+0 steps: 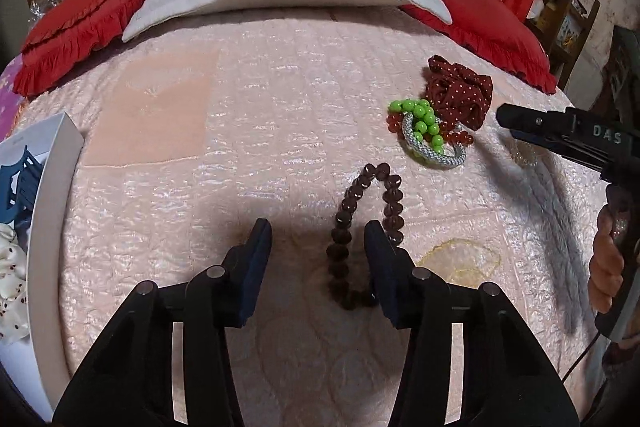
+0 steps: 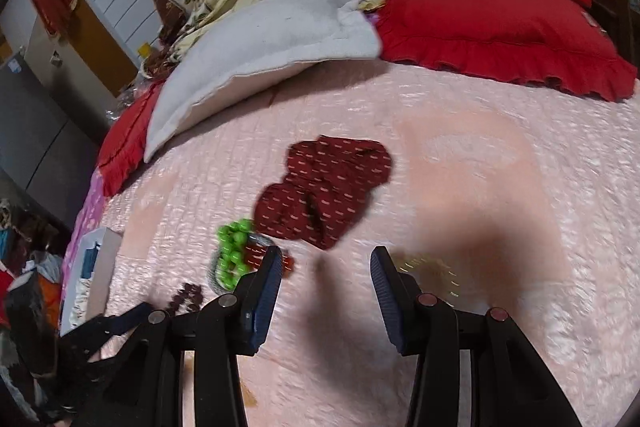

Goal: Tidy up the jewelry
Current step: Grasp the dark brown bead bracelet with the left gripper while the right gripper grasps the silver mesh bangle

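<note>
The left gripper (image 1: 318, 247) is gaping around a dark brown beaded bracelet (image 1: 362, 227) lying on the pink quilted bedspread (image 1: 248, 107). The right gripper (image 2: 324, 273) is hovering spread wide, holding nothing, near a maroon dotted fabric scrunchie (image 2: 328, 187).

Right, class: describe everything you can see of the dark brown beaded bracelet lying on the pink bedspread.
The dark brown beaded bracelet is a closed loop of glossy, rounded, faceted-looking beads, perhaps glass or resin. It lies flat on the pink quilted bedspread, pulled into a narrow loop with its bend pointing away from the camera. Its near end sits between the fingers of the open left gripper, close against the right finger; contact is unclear. In the right wrist view it is only partly visible.
</note>
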Demonstrator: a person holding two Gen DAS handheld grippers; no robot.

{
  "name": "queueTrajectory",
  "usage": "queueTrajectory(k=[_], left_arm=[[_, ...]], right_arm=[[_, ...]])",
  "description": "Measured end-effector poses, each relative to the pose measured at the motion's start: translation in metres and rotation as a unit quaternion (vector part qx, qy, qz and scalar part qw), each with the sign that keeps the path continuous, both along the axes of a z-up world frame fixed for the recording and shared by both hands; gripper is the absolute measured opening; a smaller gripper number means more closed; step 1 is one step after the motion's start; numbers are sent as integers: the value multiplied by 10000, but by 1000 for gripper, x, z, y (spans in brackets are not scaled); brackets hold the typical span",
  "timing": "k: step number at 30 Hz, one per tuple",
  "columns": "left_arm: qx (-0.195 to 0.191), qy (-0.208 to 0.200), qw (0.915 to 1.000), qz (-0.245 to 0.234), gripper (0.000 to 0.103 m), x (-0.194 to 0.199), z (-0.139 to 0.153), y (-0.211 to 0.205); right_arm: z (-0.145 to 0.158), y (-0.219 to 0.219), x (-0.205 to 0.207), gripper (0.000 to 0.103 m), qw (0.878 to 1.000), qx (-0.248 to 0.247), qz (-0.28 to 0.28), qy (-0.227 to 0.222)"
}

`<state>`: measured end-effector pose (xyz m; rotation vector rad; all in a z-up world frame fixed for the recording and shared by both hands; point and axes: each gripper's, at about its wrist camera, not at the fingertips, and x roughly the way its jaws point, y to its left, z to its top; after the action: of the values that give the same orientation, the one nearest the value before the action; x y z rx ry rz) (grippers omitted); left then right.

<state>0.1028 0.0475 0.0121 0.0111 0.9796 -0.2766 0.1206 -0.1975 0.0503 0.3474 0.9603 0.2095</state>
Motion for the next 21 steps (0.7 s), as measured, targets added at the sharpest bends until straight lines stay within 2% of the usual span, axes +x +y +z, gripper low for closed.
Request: queueTrajectory(k=[1,3,5,12,19,21], left_arm=[[38,-20,10000,-21,40,0,0,-1],[207,-94,9997,-25,21,1,-1,-5],[273,-147,9995,-66,17,1,-2,-7],[289,-264,9992,-71,17,-2,-4,-7],[296,-378,9988,-69,17,-6,-5,-8],[274,-370,9989,-75,16,-6,-5,-9]], right_arm=[[2,7,1,44,9998,111,144,-43],[3,20,0,44,9987,236,439,-93],[1,37,1,44,9969,236,746,-113],[-8,78,-2,44,9913,-204,1278,-220],[-16,106,-2,41,9832,-951,1512,-377],[-22,111,2,33,9802,-1234,1508,-348]])
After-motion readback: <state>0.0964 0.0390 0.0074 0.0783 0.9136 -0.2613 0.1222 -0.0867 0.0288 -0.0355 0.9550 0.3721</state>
